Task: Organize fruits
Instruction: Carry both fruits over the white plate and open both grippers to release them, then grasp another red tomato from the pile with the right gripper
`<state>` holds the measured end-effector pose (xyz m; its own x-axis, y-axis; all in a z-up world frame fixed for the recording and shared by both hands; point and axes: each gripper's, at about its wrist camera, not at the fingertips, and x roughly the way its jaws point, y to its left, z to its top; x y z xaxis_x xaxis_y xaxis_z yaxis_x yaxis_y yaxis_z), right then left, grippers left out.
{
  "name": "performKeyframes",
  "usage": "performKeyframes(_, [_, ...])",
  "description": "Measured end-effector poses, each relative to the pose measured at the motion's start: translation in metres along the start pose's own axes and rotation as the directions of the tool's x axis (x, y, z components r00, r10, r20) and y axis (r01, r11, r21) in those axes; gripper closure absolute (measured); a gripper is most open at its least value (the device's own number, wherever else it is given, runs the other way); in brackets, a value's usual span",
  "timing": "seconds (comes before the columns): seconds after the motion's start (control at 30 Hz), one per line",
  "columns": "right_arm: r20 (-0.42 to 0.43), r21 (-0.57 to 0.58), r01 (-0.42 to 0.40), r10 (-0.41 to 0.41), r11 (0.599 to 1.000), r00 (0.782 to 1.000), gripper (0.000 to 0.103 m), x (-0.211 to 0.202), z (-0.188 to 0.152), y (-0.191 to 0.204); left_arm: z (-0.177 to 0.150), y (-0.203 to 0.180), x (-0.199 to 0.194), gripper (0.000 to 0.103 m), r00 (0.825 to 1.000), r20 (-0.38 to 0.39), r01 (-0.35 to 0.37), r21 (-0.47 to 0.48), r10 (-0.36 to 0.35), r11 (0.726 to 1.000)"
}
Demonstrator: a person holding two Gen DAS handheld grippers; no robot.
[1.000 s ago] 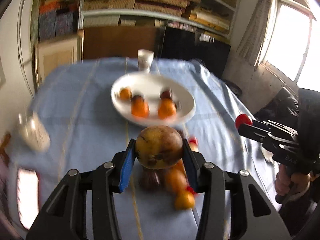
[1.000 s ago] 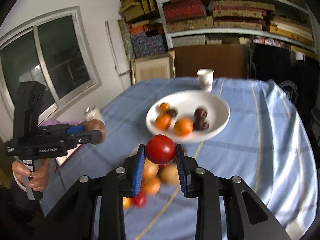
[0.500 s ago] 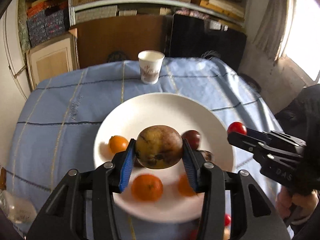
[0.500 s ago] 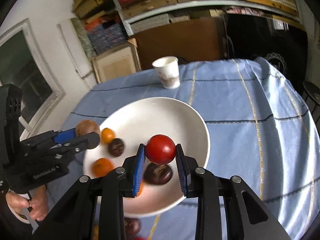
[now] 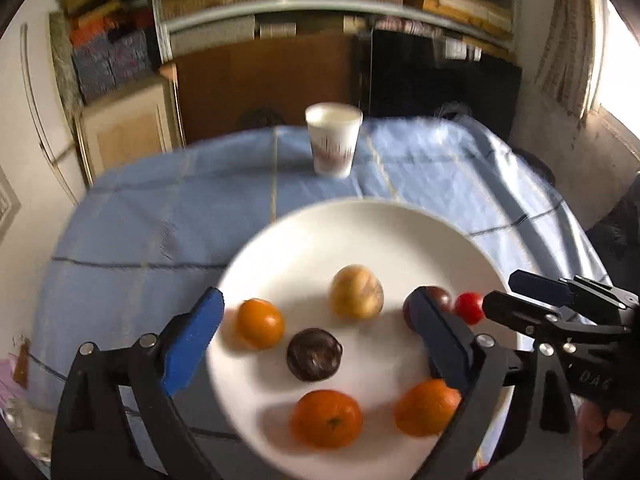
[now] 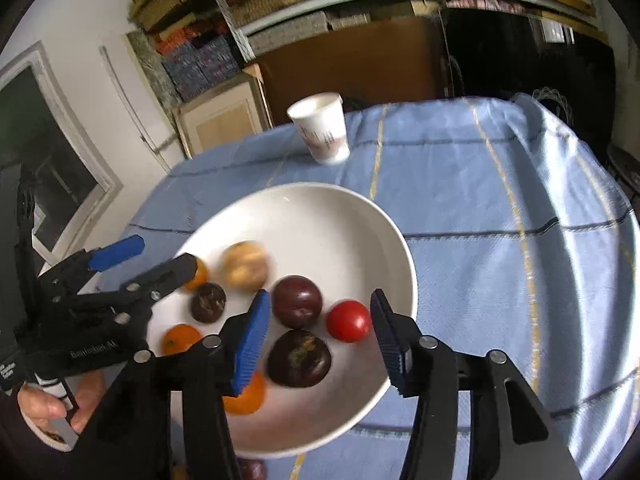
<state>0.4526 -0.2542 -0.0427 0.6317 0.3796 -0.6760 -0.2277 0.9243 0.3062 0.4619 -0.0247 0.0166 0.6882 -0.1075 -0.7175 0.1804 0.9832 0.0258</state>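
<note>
Both jaws are opening, pinching nothing: left gripper [image 5: 316,336] wide above the plate [image 5: 304,240], right gripper [image 6: 318,332] around the tomato [image 6: 347,321].

Both tools are matte black plastic two-finger grippers, the left gripper [image 5: 316,336] and the right gripper [image 6: 316,334], with ribbed blue pads [image 6: 251,338] inside the fingertips and round silver screws [image 5: 149,340] at the finger pivots. White lettering marks the left gripper's side in the right wrist view. A dark sleeve [image 6: 12,436] covers the left wrist.

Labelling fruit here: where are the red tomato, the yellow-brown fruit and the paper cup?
red tomato [image 6: 347,321], right wrist view, its middle.
yellow-brown fruit [image 5: 356,291], left wrist view, its middle.
paper cup [image 5: 334,145], left wrist view, its side wall.
</note>
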Motion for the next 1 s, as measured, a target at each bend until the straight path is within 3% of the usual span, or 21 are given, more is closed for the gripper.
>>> performKeyframes(0.2, [0.096, -0.029, -0.049, 0.052, 0.998, 0.994, 0.035, -0.072, -0.027, 0.022, -0.027, 0.013, -0.085, 0.005, 0.995, 0.099, -0.006, -0.015, 0.008, 1.000])
performKeyframes(0.33, [0.119, -0.077, -0.082, 0.091, 0.994, 0.989, 0.031, -0.116, -0.082, 0.042, -0.076, 0.019, -0.127, 0.005, 0.994, 0.107, 0.009, -0.027, -0.006, 1.000])
performKeyframes(0.43, [0.102, -0.086, -0.123, 0.131, 0.989, 0.986, 0.028, -0.128, -0.121, 0.050, -0.126, 0.022, -0.148, 0.005, 0.995, 0.095, 0.008, -0.043, -0.004, 0.999])
performKeyframes(0.67, [0.035, -0.106, -0.085, 0.089, 0.991, 0.995, 0.028, -0.125, -0.197, 0.064, -0.221, 0.023, -0.167, 0.005, 0.997, 0.074, 0.022, -0.097, -0.015, 0.995])
performKeyframes(0.87, [-0.041, -0.116, -0.092, 0.088, 0.989, 0.995, 0.041, -0.107, -0.220, 0.071, -0.255, 0.008, -0.165, 0.005, 0.996, 0.021, 0.082, -0.044, -0.081, 0.996])
performKeyframes(1.0, [-0.045, -0.135, -0.100, 0.095, 0.986, 0.994, 0.049, -0.105, -0.221, 0.080, -0.257, 0.004, -0.171, 0.005, 0.994, 0.049, 0.103, -0.022, -0.101, 0.994])
